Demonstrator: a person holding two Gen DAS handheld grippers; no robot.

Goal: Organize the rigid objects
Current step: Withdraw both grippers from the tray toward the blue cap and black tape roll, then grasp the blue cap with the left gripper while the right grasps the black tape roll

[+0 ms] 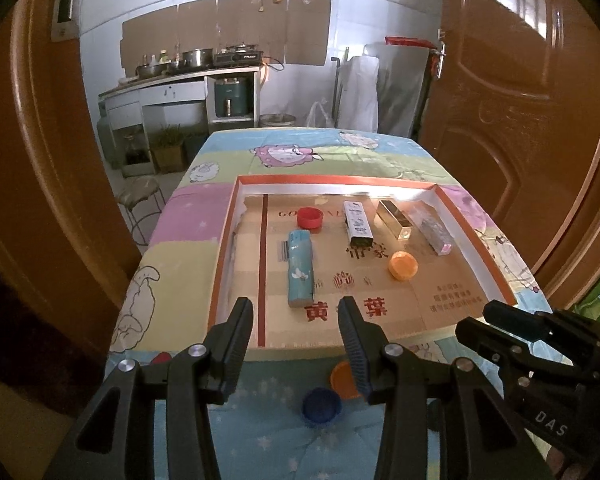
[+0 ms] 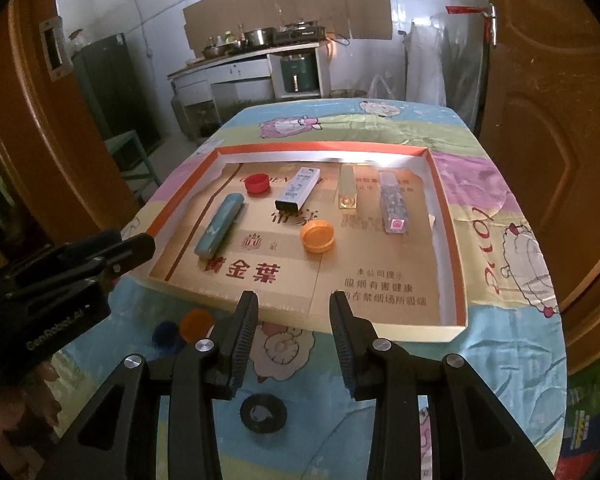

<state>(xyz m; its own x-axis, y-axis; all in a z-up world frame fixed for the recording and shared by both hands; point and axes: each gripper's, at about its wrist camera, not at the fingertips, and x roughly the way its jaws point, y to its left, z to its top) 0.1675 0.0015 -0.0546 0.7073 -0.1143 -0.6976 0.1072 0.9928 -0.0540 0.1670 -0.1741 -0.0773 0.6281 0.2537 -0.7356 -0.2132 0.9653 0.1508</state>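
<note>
— Six items sit in the shallow box (image 2: 446,216): teal tube (image 2: 219,225), red cap (image 2: 257,182), white case (image 2: 298,189), orange cap (image 2: 317,234), gold bar (image 2: 347,190), clear box (image 2: 393,207).
— And on the tabletop (image 2: 500,344)?
— Left gripper (image 1: 296,312) released, empty, above the blue cap (image 1: 321,405); right gripper (image 2: 294,308) parted too.

In the tray (image 2: 446,216) lie four boxes (image 2: 298,189) and two caps (image 2: 317,235); before it, on the cloth, sit two more caps (image 2: 196,323) and a ring (image 2: 263,413).
</note>
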